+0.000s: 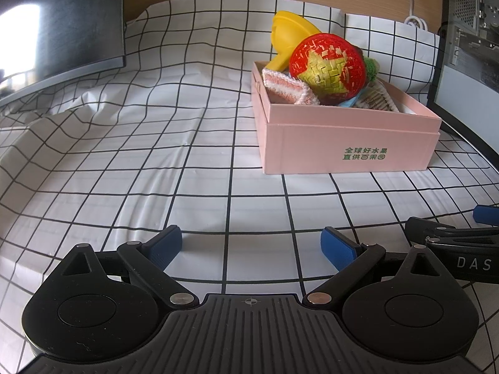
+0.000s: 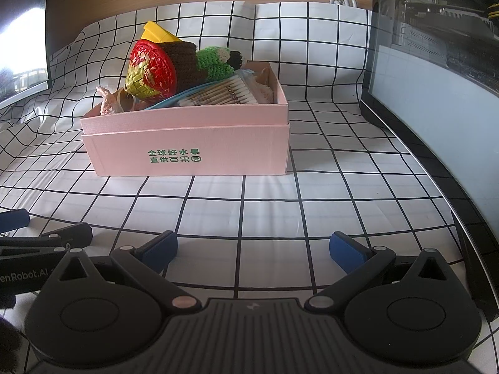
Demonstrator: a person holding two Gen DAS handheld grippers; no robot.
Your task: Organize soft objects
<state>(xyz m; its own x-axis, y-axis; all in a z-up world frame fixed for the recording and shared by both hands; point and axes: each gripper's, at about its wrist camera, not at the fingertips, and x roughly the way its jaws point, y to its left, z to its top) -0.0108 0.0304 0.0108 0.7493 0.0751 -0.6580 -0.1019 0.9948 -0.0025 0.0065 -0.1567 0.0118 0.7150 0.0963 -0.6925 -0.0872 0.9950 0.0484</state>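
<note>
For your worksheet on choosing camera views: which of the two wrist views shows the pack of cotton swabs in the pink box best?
The right wrist view. There the pack of cotton swabs lies in plain sight inside the pink box, its rows of sticks clear. In the left wrist view only a part of it shows, behind the woven red ball.

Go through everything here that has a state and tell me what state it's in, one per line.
Left gripper: open, empty, low over the cloth.
Right gripper: open, empty.
Pink box: lidless, piled above its rim.
Woven ball: on top of the pile.
Yellow funnel: tilted behind the ball.
Cotton swab pack: lying flat.
Checked cloth: wrinkled.
</note>
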